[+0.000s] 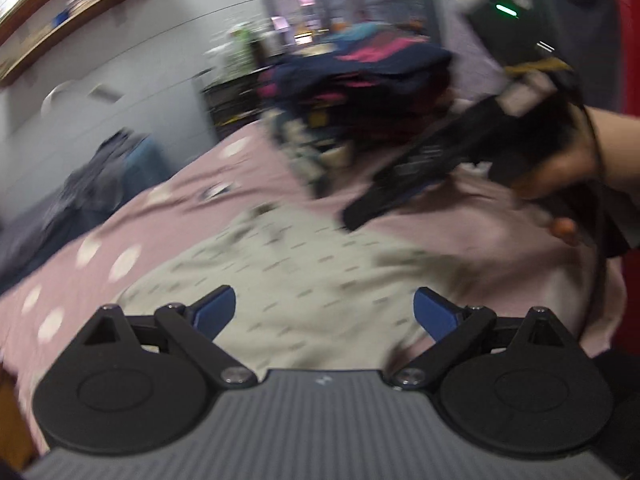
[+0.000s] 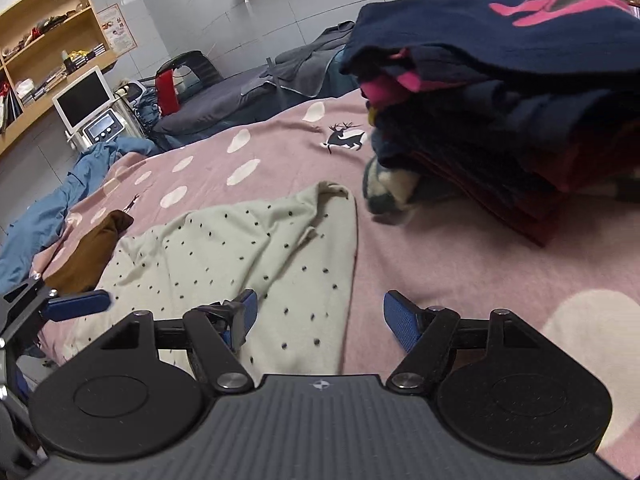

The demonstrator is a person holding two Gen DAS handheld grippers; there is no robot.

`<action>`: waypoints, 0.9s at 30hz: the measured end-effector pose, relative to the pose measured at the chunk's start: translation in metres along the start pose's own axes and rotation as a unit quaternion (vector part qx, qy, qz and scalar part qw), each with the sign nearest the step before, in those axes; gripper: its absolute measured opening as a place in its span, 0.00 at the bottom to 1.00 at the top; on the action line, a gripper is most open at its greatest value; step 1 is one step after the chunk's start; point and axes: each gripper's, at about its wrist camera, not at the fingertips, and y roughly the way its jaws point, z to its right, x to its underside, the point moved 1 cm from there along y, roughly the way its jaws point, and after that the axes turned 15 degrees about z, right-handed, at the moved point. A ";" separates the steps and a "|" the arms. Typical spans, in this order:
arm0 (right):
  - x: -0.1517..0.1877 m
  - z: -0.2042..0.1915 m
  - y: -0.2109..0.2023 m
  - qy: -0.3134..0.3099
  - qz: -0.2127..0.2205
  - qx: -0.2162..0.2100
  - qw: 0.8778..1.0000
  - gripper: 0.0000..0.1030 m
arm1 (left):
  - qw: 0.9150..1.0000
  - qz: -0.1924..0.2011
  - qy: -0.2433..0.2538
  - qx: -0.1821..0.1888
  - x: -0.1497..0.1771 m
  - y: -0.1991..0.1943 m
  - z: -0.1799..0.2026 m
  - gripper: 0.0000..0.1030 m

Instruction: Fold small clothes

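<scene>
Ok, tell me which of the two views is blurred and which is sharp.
Left wrist view: motion-blurred throughout, the dotted garment has its dots smeared into dashes, and the right gripper is streaked. Right wrist view: sharp, the garment's dots and the deer print crisp; fisheye bending at the edges in both.

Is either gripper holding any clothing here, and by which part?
Nothing is held. The left gripper and right gripper both stand open above the dotted garment, with no cloth between their fingers.

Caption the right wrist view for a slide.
Open right gripper over a cream dotted garment on the pink bedspread.
</scene>
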 end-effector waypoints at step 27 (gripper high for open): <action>0.027 0.023 -0.005 0.214 -0.051 -0.123 0.968 1.00 | 0.998 -0.046 -0.038 0.007 0.004 0.032 0.006 0.07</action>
